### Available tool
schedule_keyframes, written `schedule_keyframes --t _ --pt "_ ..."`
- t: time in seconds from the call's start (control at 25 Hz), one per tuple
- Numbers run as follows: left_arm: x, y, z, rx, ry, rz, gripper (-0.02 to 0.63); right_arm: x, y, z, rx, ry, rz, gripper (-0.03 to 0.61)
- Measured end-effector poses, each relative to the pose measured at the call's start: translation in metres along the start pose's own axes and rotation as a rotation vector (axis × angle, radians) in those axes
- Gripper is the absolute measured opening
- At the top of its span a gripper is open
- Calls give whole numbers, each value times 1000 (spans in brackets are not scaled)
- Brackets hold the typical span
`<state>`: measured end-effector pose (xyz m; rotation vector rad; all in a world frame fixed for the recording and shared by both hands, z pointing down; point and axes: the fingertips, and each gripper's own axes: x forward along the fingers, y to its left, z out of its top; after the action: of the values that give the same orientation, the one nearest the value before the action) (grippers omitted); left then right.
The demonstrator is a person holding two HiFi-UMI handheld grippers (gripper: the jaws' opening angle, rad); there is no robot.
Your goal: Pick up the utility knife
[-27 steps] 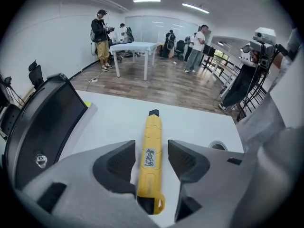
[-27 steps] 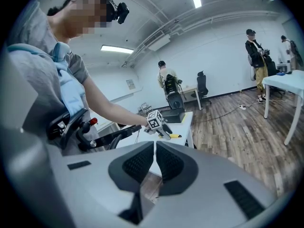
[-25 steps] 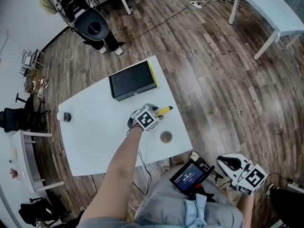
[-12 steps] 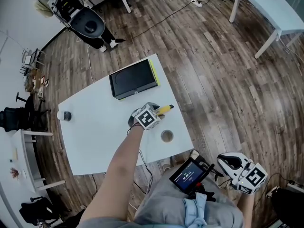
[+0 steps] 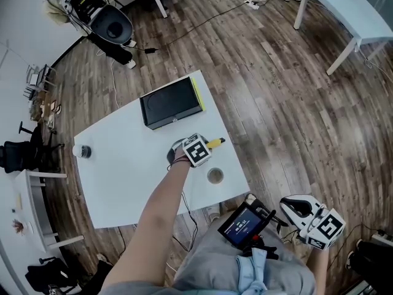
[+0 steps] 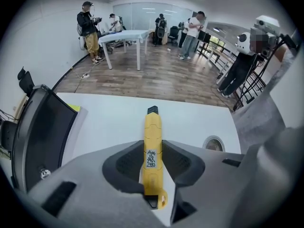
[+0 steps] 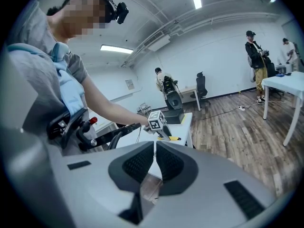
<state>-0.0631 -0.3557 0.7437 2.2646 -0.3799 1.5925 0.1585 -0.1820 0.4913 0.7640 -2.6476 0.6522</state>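
Left gripper [image 6: 153, 161]: jaws had just been closing, and were recorded narrowed onto the utility knife [image 6: 152, 127], one pad pressed to each long side of its yellow body. The gripper was pointed steeply down at the tabletop [image 5: 129, 165].

Utility knife: held lengthwise between the left jaws, its dark tip projecting beyond them, its butt end nearest the camera. It was located close to the right edge of the tabletop, tip directed toward that edge. Whether it rested on the surface could not be determined.

Round dish [image 5: 215, 176]: set just beside the knife, toward the near right corner of the tabletop, not touched by the gripper.

Black case [image 5: 171, 103]: laid flat at the far edge, near the far right corner, a yellow strip along its right side; well apart from the knife.

Small dark-topped cup [image 5: 82, 151]: placed at the left edge of the tabletop.

Right gripper [image 7: 155, 151]: jaws brought together with nothing between them; held off the table, low at the person's right side, beside a handheld screen [image 5: 244, 226].

Wooden floor [image 5: 295, 103]: seen all round the table. A second white table [image 5: 350, 14] was noted at the far right.
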Motion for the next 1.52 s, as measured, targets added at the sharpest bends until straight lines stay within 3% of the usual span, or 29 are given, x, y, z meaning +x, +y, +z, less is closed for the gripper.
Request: schedule_keyframes --t 0.48,0.64,0.76,1.52 --pt "0 2 1 -72 -117 53 126 -2 3 -7 4 -6 -9 31" --pt "0 3 2 -60 -126 72 126 -3 4 -5 1 -5 -14 31" --pt "-4 8 2 -30 -145 140 124 -3 7 -2 -6 -8 -15 31" --pt "-83 -9 21 -177 -458 182 124 16 37 19 -82 -37 18 31"
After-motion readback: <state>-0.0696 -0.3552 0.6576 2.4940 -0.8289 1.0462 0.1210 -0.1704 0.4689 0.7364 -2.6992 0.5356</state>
